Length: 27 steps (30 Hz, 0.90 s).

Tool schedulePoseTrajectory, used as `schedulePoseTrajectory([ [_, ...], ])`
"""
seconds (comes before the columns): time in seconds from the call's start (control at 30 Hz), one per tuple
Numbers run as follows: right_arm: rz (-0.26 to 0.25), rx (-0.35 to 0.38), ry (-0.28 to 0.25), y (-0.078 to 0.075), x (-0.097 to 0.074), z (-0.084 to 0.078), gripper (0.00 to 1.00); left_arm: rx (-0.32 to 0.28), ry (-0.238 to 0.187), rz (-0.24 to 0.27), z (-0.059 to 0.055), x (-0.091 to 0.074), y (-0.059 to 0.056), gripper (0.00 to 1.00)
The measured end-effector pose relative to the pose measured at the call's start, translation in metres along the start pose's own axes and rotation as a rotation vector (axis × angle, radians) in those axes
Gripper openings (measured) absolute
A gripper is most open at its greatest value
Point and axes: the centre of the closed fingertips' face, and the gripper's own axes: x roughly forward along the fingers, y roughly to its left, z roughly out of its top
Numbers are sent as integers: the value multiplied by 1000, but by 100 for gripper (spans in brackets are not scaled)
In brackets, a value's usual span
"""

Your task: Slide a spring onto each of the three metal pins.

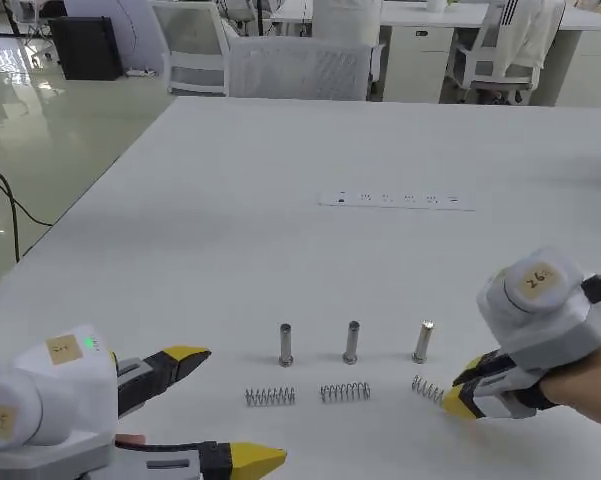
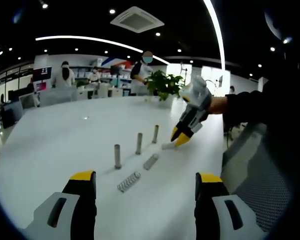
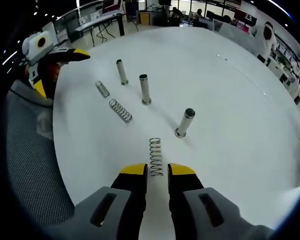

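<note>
Spring (image 3: 155,152) lies flat at six o'clock of the right-hand pin (image 3: 184,122) in the head view, its near end between the right gripper's (image 3: 158,170) narrowly parted jaws (not pinched yet). It looks light, squashy and roll-prone, so grip the middle coils gently. Left gripper (image 2: 145,176) gapes wide, empty.

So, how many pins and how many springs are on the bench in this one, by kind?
Metal pins: 3 (left pin, middle pin, right pin)
Springs: 3 (left spring, middle spring, right spring)
Total: 6
</note>
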Motion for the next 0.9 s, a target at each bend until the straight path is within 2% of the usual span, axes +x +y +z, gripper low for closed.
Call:
schedulePoseTrajectory([
  [0.4,1,-31,45,2,7,-9,11,-3,0,0,-1,0,0,78],
  [0.67,-3,-47,40,2,6,-7,8,-2,2,-4,-1,1,-1,78],
  [0.9,17,-47,23,9,-3,2,8,0,3,-12,-1,1,-3,76],
])
